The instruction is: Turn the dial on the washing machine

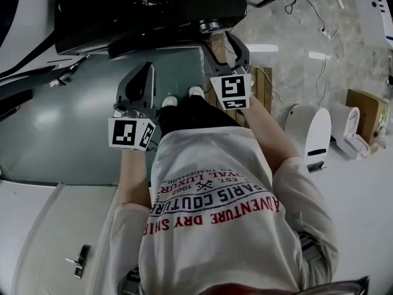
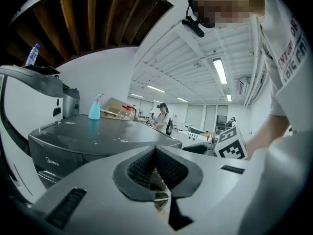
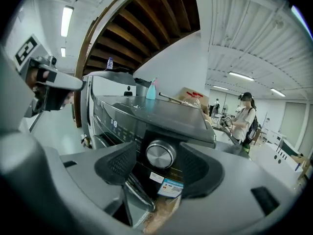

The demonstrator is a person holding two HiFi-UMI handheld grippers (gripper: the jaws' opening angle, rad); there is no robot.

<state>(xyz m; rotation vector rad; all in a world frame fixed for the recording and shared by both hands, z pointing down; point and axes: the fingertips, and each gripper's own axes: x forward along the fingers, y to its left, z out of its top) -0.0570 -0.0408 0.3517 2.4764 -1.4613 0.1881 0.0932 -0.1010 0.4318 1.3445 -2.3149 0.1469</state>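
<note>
The right claw (image 3: 159, 165) stands wide open and holds nothing. The dial (image 3: 161, 154) shows in the gap between its two dark, ribbed pads, which stay clear of it on both sides. The dial is a round knob with a brushed-metal face and a bright rim, set in a black surround. It sits on the dark control panel (image 3: 117, 124) at the front of the washing machine (image 3: 166, 110), straight ahead of the claw. Just below the dial, a white and blue sticker (image 3: 169, 186) is stuck to the machine's front.

Beyond the claw, on the machine's flat grey top, a light-blue spray bottle (image 3: 152, 89) stands upright. To its right lies a brown cardboard box (image 3: 191, 95); what it holds cannot be made out. Higher up and to the left of the claw, a clear plastic bottle (image 3: 110, 62) with a blue cap stands on a ledge (image 3: 115, 73). Far off to the right, a person (image 3: 244, 117) stands in the room.

The left claw (image 2: 155, 153) is up and to the left of the right one, away from the dial. Its pads are pressed together with nothing between them.
</note>
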